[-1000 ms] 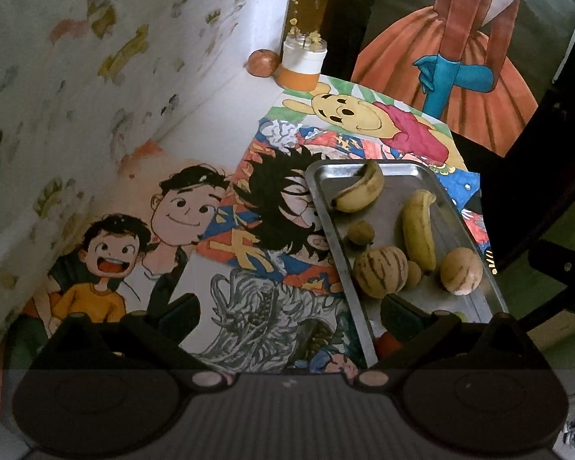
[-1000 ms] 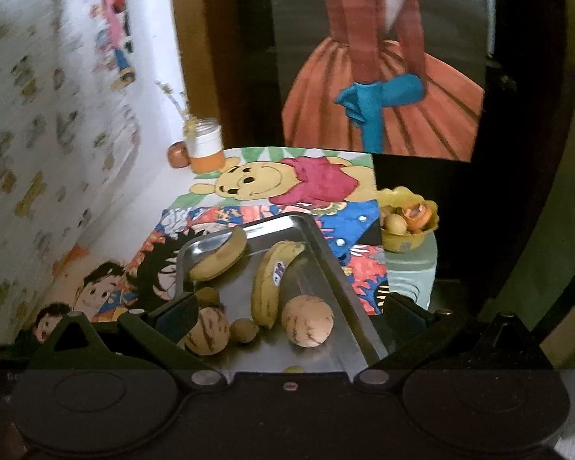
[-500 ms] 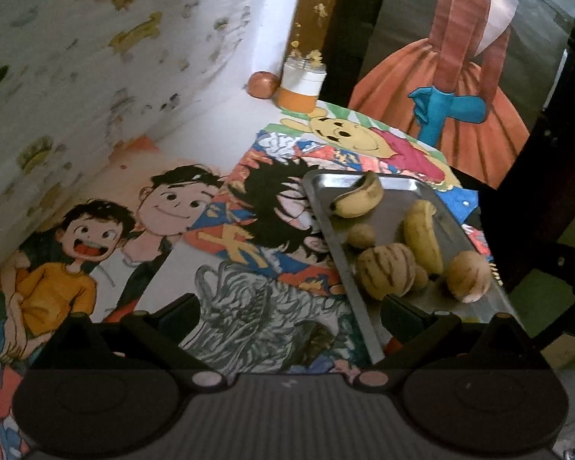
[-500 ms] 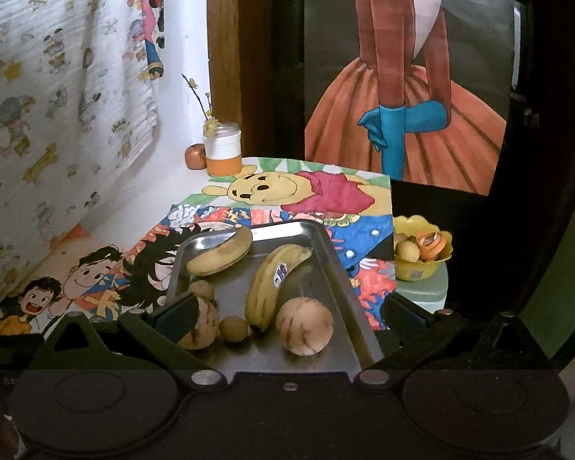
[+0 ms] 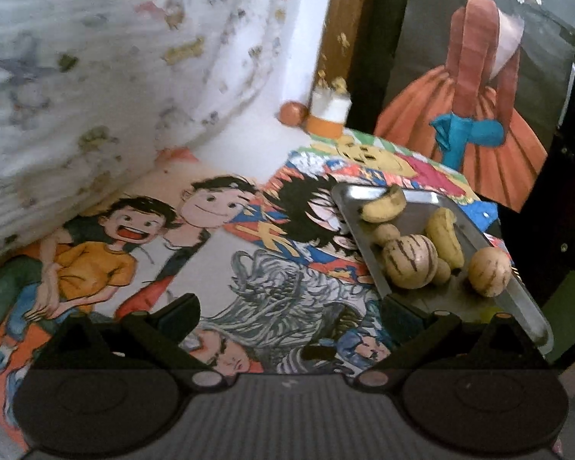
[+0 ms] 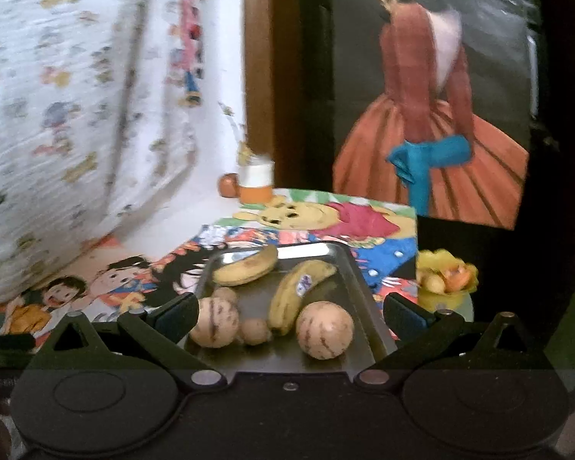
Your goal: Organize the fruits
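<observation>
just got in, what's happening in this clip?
Fruit sorting, nothing picked up yet. A person holds two sets of tongs, both open and empty. The right tongs hover at the near end of the metal tray, which holds two bananas, two striped melons and some small round fruits. The left tongs sit over the cartoon posters, left of the tray. A yellow bowl of fruit stands to the tray's right.

tray (image 6: 358,276): two bananas (image 6: 297,293) | two striped melons (image 6: 324,329) | small brown fruits (image 6: 253,331)
</observation>
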Motion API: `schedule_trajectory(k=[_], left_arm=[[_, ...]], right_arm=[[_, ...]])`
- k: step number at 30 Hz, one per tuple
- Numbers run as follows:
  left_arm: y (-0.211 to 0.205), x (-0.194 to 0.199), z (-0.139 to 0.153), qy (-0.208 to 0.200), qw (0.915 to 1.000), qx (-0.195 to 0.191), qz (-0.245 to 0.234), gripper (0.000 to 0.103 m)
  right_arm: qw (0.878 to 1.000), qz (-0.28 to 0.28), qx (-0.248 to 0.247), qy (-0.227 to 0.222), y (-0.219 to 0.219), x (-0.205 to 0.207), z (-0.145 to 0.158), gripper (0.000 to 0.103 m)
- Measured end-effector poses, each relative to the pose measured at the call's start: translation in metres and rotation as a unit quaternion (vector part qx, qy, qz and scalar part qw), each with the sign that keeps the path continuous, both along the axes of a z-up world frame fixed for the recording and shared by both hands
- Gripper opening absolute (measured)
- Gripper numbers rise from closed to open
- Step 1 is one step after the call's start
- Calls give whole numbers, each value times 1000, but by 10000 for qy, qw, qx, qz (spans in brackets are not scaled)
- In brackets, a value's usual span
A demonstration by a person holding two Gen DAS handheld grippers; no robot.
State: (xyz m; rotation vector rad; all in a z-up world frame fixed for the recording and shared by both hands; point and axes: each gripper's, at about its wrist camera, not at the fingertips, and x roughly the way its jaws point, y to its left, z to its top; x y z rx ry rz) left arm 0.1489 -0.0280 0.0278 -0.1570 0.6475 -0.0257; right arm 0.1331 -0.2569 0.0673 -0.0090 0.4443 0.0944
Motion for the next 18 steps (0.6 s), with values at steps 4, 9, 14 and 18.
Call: schedule_trajectory(k=[4, 9, 14, 18], left_arm=[[-6, -26, 4, -305, 9992, 103, 239, 102], [-20, -60, 17, -528, 9974, 174, 467, 103], [-35, -87, 20, -538, 9969, 268, 512, 103], [-39, -106, 20, -612, 9963, 283, 530, 103]], right_arm=[[9994, 283, 27, -174, -7, -21, -1, 102], [9981, 579, 159, -162, -19, -50, 1, 102], [9973, 568, 390, -264, -32, -75, 1, 102], [9973, 499, 421, -341, -39, -92, 2, 102]])
